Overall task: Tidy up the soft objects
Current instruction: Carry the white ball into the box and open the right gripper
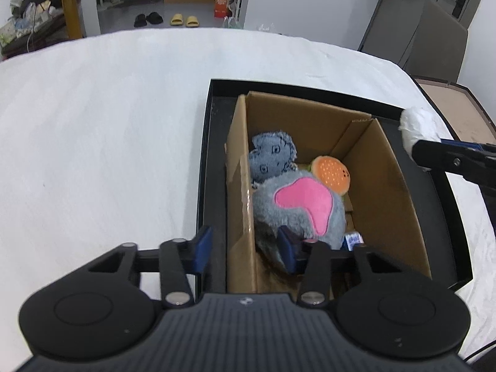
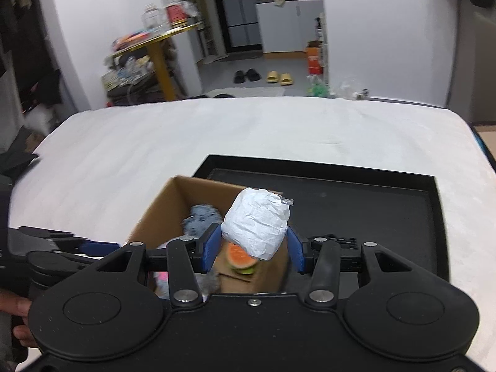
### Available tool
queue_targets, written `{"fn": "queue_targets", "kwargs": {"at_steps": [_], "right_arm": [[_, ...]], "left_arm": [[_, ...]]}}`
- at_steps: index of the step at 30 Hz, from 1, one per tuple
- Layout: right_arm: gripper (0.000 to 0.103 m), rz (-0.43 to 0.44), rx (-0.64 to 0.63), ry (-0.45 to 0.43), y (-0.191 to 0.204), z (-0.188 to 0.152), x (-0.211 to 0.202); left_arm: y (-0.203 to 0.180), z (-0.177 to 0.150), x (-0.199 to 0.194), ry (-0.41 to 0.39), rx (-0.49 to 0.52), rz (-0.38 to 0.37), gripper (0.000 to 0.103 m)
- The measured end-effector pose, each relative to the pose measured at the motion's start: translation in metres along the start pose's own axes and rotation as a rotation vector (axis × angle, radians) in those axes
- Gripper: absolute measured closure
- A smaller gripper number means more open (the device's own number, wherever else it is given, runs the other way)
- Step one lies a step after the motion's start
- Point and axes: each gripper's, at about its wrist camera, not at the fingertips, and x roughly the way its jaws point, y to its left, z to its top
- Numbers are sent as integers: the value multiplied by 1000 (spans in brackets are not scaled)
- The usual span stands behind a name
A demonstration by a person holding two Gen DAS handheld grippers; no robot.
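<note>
Right gripper (image 2: 253, 249) holds a white bundle (image 2: 255, 223) above the box (image 1: 372, 167), pads seemingly touching it. Left gripper (image 1: 245, 248) gapes wide across the box wall. Grey plush (image 1: 297, 207), burger (image 1: 330, 176) and blue toy (image 1: 272, 158) sit inside.

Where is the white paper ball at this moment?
The white paper ball is between the fingers of the right gripper, above the right side of the cardboard box, over the burger toy.

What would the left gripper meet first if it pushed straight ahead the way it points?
Probably the cardboard box: its left wall sits between the left gripper's open fingers, with the grey-and-pink plush toy by the right finger. Depth is unclear.
</note>
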Motion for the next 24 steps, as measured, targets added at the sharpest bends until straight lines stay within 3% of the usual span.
{"fn": "queue_targets", "kwargs": {"at_steps": [2, 5, 10, 11, 13, 24], "right_arm": [[57, 14, -14, 9, 6, 1, 3], [57, 24, -23, 24, 12, 1, 7], [55, 27, -35, 48, 18, -2, 9], [46, 20, -36, 52, 19, -2, 9], [41, 8, -40, 56, 18, -3, 8], [40, -28, 12, 62, 8, -12, 4]], "left_arm": [[3, -2, 3, 9, -11, -9, 81], [7, -5, 5, 7, -35, -14, 90], [10, -6, 6, 3, -39, -30, 90], [10, -6, 6, 3, -42, -32, 90], [10, -5, 6, 5, -50, -37, 90], [9, -5, 3, 8, -42, -35, 89]]}}
